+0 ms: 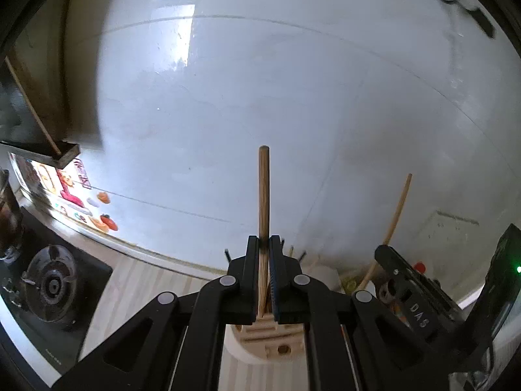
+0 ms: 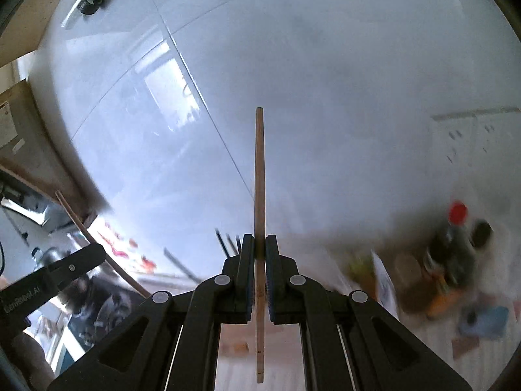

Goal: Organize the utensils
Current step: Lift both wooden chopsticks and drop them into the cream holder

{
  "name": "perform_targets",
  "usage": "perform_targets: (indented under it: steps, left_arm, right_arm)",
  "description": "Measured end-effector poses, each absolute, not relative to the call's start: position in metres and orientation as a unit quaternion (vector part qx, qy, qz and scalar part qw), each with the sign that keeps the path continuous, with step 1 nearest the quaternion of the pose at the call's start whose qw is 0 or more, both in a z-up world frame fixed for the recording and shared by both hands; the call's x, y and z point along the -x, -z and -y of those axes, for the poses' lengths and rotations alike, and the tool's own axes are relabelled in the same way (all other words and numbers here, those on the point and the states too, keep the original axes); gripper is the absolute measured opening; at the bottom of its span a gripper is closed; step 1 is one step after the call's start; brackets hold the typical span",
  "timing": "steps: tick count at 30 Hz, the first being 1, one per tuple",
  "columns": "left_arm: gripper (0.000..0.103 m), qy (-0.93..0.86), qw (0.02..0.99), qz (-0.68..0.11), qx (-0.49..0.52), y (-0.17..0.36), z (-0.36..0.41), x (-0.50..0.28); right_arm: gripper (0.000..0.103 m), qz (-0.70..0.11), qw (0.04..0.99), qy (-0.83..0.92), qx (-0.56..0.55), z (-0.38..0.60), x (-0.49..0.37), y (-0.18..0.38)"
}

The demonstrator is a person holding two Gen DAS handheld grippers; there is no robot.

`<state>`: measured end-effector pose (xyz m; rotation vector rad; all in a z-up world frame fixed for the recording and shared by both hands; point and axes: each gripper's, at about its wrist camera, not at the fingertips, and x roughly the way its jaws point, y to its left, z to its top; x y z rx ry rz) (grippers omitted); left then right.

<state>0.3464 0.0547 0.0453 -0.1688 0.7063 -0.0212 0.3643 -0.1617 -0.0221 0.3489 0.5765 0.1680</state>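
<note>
A wooden chopstick (image 1: pixel 263 195) was clamped in the closed left gripper (image 1: pixel 264 244), its long axis pointing straight ahead towards the far wall. A second, paler stick (image 2: pixel 259 179) was gripped likewise by the right gripper (image 2: pixel 259 244). The holder (image 1: pixel 265 335) was seen below the left jaws, nearer to that hand.

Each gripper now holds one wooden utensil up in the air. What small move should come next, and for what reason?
Probably carry both toward the utensil holder below the left gripper and lower them in. Left is shut on a wooden handle, the right gripper on a thin wooden stick; both are lifted before the wall.
</note>
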Motion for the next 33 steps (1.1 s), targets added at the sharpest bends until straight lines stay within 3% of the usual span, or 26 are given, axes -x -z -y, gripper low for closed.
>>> perform_targets:
  steps: [13, 20, 21, 23, 24, 25, 29, 30, 31, 33]
  left_arm:
    - [0.003, 0.010, 0.912, -0.404, 0.069, -0.005, -0.056, -0.385]
    - [0.009, 0.018, 0.897, -0.431, 0.099, 0.002, -0.060, -0.380]
    - [0.013, 0.014, 0.898, -0.428, 0.100, -0.001, -0.060, -0.378]
    - [0.034, 0.003, 0.904, -0.416, 0.097, -0.011, -0.062, -0.368]
    - [0.059, -0.004, 0.909, -0.407, 0.094, -0.016, -0.064, -0.361]
    - [0.078, -0.012, 0.914, -0.396, 0.090, -0.020, -0.065, -0.354]
    - [0.086, -0.040, 0.927, -0.367, 0.067, -0.025, -0.070, -0.324]
    - [0.098, -0.048, 0.927, -0.366, 0.060, -0.020, -0.072, -0.319]
    - [0.103, -0.052, 0.927, -0.367, 0.055, -0.016, -0.075, -0.316]
    - [0.103, -0.064, 0.924, -0.374, 0.042, 0.000, -0.076, -0.302]
  right_arm:
    - [0.007, -0.230, 0.961, -0.083, -0.125, 0.116, -0.441, 0.035]
    - [0.007, -0.251, 0.959, -0.091, -0.101, 0.102, -0.451, 0.052]
    - [0.008, -0.261, 0.955, -0.096, -0.101, 0.101, -0.451, 0.053]
    - [0.012, -0.270, 0.952, -0.101, -0.104, 0.102, -0.445, 0.049]
    - [0.022, -0.271, 0.951, -0.103, -0.105, 0.104, -0.441, 0.046]
    - [0.030, -0.272, 0.951, -0.099, -0.105, 0.108, -0.434, 0.044]
    - [0.035, -0.278, 0.950, -0.081, -0.114, 0.126, -0.404, 0.033]
    - [0.040, -0.283, 0.950, -0.072, -0.115, 0.131, -0.396, 0.031]
    - [0.046, -0.288, 0.949, -0.062, -0.116, 0.136, -0.388, 0.030]
    - [0.053, -0.299, 0.945, -0.049, -0.124, 0.149, -0.369, 0.032]
